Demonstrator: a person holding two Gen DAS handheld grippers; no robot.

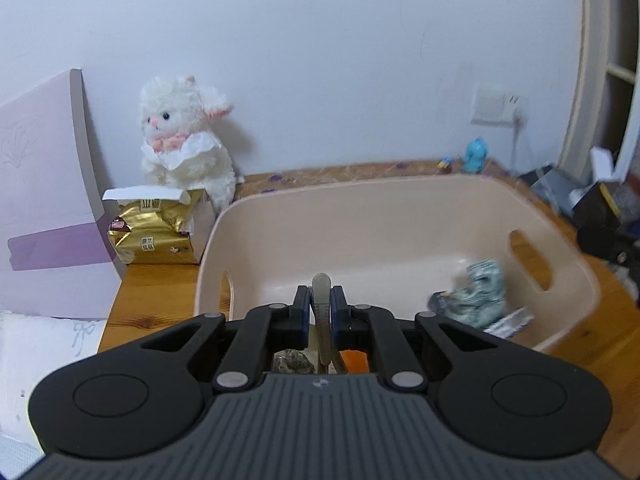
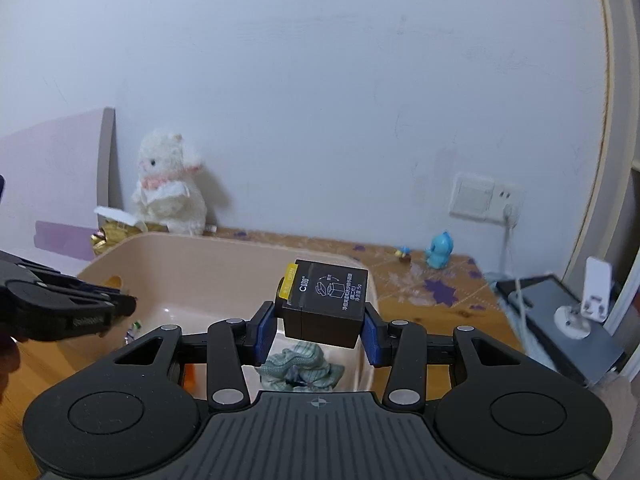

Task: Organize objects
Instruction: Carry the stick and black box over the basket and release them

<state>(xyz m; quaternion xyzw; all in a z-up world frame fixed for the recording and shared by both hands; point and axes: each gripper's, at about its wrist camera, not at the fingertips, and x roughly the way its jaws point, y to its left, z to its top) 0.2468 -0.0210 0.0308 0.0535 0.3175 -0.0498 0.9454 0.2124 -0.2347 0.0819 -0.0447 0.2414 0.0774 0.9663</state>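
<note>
Right gripper point(image 2: 320, 326) grips a small black box point(image 2: 326, 304) with white print and a yellow tab at its upper left corner, blue pads pressed against both its sides. It holds the box tilted, above the near right part of the beige plastic bin point(image 2: 192, 264). Below the box, on the bin floor, lies a crumpled pale green-and-blue packet point(image 2: 302, 364).

From the left wrist camera, the left gripper point(image 1: 321, 308) is pinched on a thin, pale grey curved strip point(image 1: 321, 296) that stands up between its pads, over the bin's point(image 1: 360, 208) near edge. The crumpled packet point(image 1: 476, 296) sits in the bin's right end, below the handle slot.

Behind the bin on the wooden table point(image 1: 160, 292), a white plush lamb point(image 1: 184, 140) sits against the wall, with a gold foil bag point(image 1: 154, 232) in an open carton just before it. A small blue figurine point(image 1: 476, 154) stands farther right near the wall socket point(image 1: 498, 104).
</note>
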